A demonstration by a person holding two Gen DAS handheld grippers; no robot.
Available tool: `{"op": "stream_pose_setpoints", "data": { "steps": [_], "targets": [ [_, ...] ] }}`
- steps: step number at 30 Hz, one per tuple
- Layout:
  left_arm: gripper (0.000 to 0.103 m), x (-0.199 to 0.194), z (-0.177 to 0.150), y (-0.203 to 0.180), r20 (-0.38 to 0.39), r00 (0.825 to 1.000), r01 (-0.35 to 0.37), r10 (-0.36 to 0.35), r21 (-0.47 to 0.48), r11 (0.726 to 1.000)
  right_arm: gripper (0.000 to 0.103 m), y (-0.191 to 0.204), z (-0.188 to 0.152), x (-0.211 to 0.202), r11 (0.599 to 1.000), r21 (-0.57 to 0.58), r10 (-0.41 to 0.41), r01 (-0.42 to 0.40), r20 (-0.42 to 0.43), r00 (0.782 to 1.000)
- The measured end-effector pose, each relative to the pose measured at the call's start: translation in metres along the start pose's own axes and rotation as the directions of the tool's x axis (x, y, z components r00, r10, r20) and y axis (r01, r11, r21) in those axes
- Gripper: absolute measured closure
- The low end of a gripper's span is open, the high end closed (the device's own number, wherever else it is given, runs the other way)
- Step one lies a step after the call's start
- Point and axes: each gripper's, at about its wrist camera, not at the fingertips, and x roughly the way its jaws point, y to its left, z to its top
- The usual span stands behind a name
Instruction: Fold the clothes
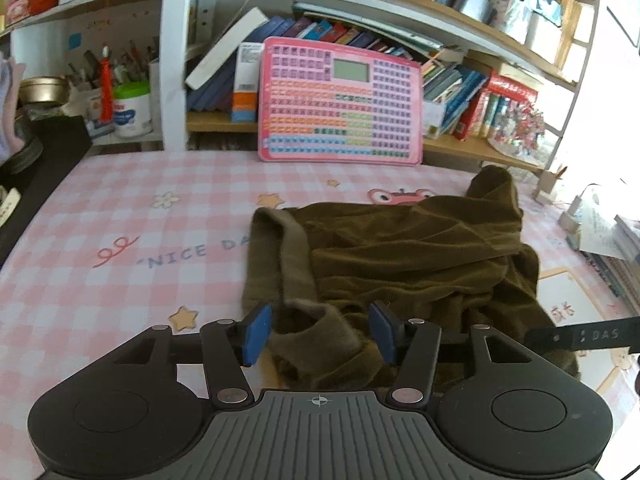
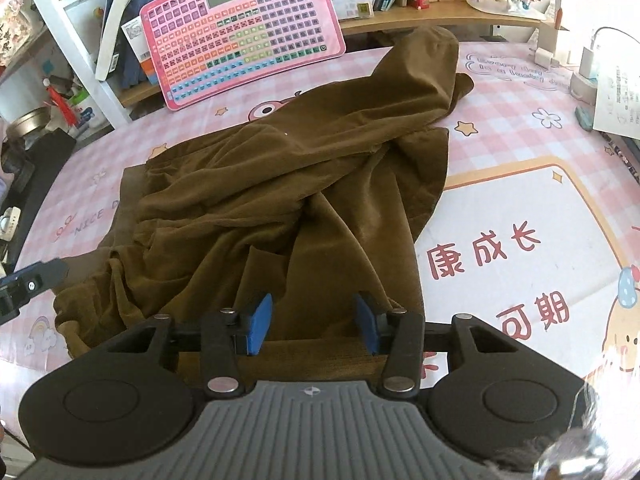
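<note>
While the brown garment [image 2: 280, 184] is lying crumpled on the pink checked table [image 1: 100, 220], both grippers are hanging wide open at its near edge: left gripper [image 1: 316, 332] straddling a cuff, right gripper [image 2: 312, 322] hovering over the hem, neither pinching anything.

Table [image 1: 100, 220] surface: pink-and-white checked covering printed with stars, flowers and lettering. Rear of table: white-framed shelving unit [image 1: 174, 60] with wooden boards, filling the upper frame in both views. Shelves hold rows of books [image 1: 452, 84], some leaning. A pink keyboard-style learning pad [image 1: 340, 100] stands propped against the lower shelf. Left compartment: white tub [image 1: 132, 110] and metal tin [image 1: 42, 90]. Strong daylight overexposes the right edge.
</note>
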Motion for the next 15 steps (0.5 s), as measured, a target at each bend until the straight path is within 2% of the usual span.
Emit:
{"op": "stream_pose_setpoints", "data": {
  "steps": [3, 9, 15],
  "targets": [
    [0.048, -0.001, -0.004, 0.007, -0.002, 1.000, -0.012, 0.012, -0.027, 1.000, 0.059, -0.002, -0.001, 0.001, 1.000, 0.008, -0.008, 0.008, -0.007, 1.000],
    [0.048, 0.004, -0.009, 0.015, -0.011, 1.000, 0.008, -0.009, -0.082, 0.997, 0.059, -0.002, -0.002, 0.000, 1.000, -0.001, -0.017, 0.017, -0.011, 1.000],
    [0.049, 0.005, 0.006, 0.011, 0.045, 0.998, 0.035, -0.032, -0.065, 0.997, 0.059, -0.009, -0.003, -0.005, 0.999, 0.021, -0.030, 0.030, -0.004, 1.000]
  ]
}}
